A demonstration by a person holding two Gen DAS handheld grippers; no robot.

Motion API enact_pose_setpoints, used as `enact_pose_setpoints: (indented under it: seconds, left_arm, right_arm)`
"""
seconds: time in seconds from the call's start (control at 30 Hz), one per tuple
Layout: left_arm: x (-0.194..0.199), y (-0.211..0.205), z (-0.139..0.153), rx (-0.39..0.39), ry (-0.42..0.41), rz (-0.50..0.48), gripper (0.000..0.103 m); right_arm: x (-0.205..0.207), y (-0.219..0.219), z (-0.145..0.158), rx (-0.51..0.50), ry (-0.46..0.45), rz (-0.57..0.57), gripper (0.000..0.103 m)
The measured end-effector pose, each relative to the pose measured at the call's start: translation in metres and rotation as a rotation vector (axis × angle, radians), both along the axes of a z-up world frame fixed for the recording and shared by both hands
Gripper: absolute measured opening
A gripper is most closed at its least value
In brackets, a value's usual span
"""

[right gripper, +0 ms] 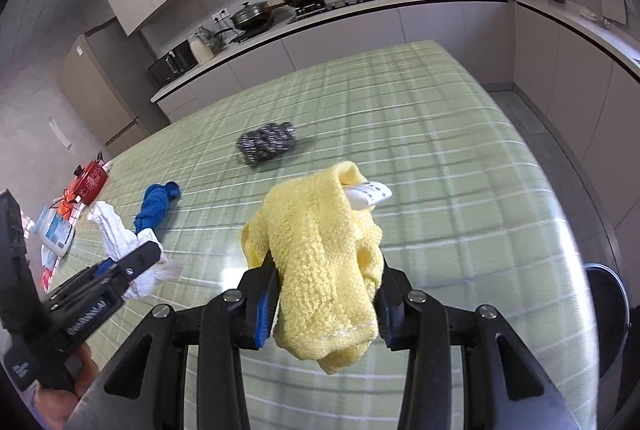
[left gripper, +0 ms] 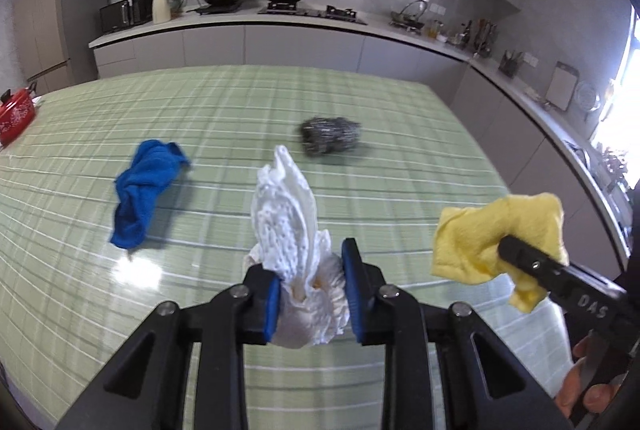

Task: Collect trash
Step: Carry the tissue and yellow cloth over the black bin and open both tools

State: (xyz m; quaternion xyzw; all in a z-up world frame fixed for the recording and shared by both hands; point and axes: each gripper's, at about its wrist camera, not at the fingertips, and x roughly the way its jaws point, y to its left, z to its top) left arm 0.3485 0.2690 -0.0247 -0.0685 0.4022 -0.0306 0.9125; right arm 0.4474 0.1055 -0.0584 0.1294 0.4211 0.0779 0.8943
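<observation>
My left gripper (left gripper: 310, 294) is shut on a crumpled white paper towel (left gripper: 294, 230) and holds it above the green checked table (left gripper: 400, 134). It also shows at the left of the right wrist view (right gripper: 136, 266), with the towel (right gripper: 116, 234). My right gripper (right gripper: 326, 294) is shut on a yellow cloth (right gripper: 320, 250) with a white label, held above the table (right gripper: 440, 150); the cloth shows at the right of the left wrist view (left gripper: 492, 234). A blue cloth (left gripper: 140, 190) and a steel wool scrubber (left gripper: 330, 134) lie on the table ahead.
A red pot (left gripper: 14, 114) stands at the table's far left edge, with a white device (right gripper: 56, 234) and papers near it. A dark round bin (right gripper: 608, 310) stands beside the table's right edge. Kitchen counters with cookware run behind.
</observation>
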Motion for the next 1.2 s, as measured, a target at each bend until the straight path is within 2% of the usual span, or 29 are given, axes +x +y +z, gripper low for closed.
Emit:
enact_pose_setpoints:
  seconds: [0.2,0.37,0.47,0.67,0.83,0.97,1.1,1.2]
  left_arm:
    - [-0.005,-0.048,0.005,-0.006,-0.009,-0.121,0.028]
    - [-0.005,-0.088,-0.002,-0.039,0.002,-0.241,0.029]
    - [-0.011,-0.116,-0.005,-0.054,0.009,-0.295,0.029]
    - [-0.031,-0.183,0.001,-0.047,0.005,-0.373,0.029]
    - [-0.045,-0.250,0.000,-0.045,-0.004,-0.383,0.029]
    - [-0.047,-0.310,-0.012,-0.071,0.036,-0.361,0.029]
    - [-0.050,-0.354,-0.025,-0.082,0.060,-0.348,0.029]
    - [-0.049,-0.375,-0.036,-0.073,0.090,-0.341,0.029]
  right_arm:
    - [-0.027,-0.045,0.004,0.006,-0.007,-0.106,0.043]
    - [-0.061,-0.091,0.005,-0.014,0.001,-0.257,0.043]
    - [-0.083,-0.120,0.005,-0.044,0.019,-0.326,0.043]
    - [-0.126,-0.184,0.009,-0.032,0.008,-0.422,0.043]
    - [-0.146,-0.245,0.007,-0.035,0.001,-0.430,0.043]
    - [-0.156,-0.305,-0.003,-0.072,0.025,-0.399,0.043]
    - [-0.160,-0.355,-0.014,-0.087,0.052,-0.361,0.043]
    - [-0.161,-0.376,-0.025,-0.080,0.074,-0.345,0.043]
